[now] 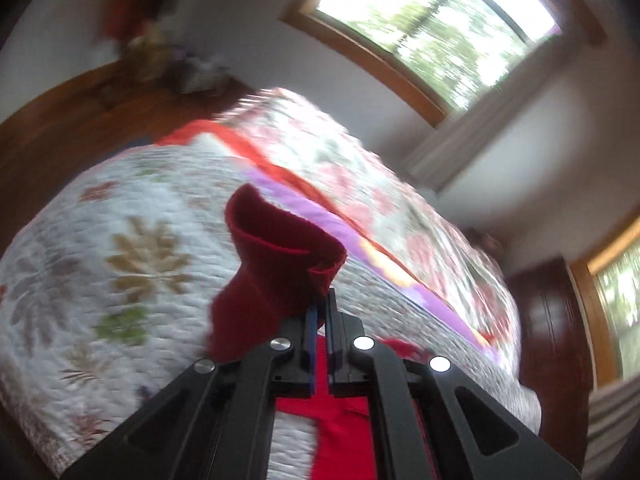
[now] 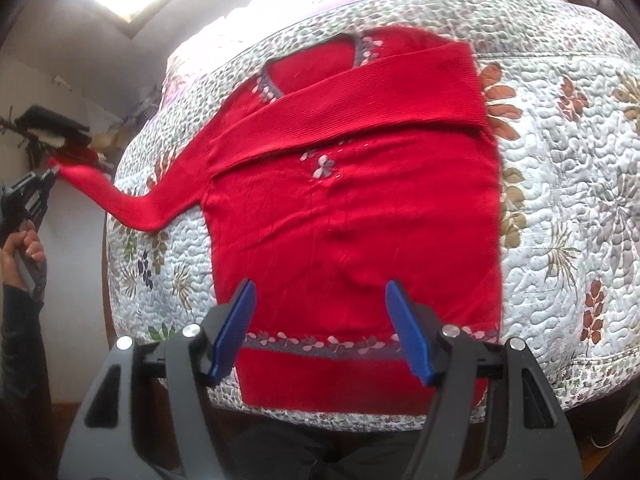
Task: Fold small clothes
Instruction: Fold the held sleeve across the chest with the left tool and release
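A small red sweater (image 2: 344,216) with a grey floral neckline and hem band lies flat on a quilted floral bedspread (image 2: 560,184). One sleeve (image 2: 360,108) is folded across the chest. The other sleeve (image 2: 132,208) stretches out to the left, lifted off the bed. My left gripper (image 2: 51,171) is shut on that sleeve's cuff (image 1: 280,252), which stands up crumpled above the jaws of the left gripper (image 1: 322,300) in the left wrist view. My right gripper (image 2: 320,292) hovers open over the sweater's lower part, its blue pads (image 2: 236,332) apart and holding nothing.
The bed fills both views; pillows under a floral cover (image 1: 340,168) lie at its head. Beyond are a wooden floor (image 1: 60,128), white walls, a wood-framed window (image 1: 432,24) and a dark wooden cabinet (image 1: 552,320). A hand (image 2: 24,248) and dark sleeve hold the left gripper.
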The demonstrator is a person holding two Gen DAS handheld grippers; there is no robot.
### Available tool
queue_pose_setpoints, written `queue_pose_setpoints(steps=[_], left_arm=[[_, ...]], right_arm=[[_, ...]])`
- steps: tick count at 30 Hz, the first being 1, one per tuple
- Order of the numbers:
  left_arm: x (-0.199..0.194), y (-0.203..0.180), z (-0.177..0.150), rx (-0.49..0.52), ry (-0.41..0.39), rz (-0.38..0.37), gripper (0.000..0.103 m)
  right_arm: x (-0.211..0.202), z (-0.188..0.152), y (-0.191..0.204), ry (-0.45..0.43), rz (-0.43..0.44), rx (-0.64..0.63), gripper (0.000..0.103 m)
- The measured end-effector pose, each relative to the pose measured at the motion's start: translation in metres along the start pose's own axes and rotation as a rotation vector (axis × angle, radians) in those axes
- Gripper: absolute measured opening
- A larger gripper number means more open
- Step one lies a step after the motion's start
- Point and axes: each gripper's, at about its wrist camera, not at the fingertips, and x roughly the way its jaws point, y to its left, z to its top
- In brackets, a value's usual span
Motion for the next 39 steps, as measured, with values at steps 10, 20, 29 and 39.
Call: queue_pose_setpoints(steps=[10,20,29,39], left_arm=[[0.114,-0.120,-0.090,0.217,0.215,-0.085,0.002],[0.221,-0.172,-0.196,0.335,0.445,-0.063,0.002],[0.232,-0.169,-0.234,0.387,0.533,-0.088,0.032],[0.098,-0.083,-0.241,0.234,0.505,-0.047,0.051]], right_arm=[[-0.008,0.002,-0.062,-0.027,-0.033,0.124,0.067],[0.001,0.016,-0.104,-0.034,-0.043,0.210,0.067],[0.036,0.090,-0.084,0.003,0.135,0.113,0.075],[0.159,0.185,-0.005,0.108,0.357,-0.064,0.068]])
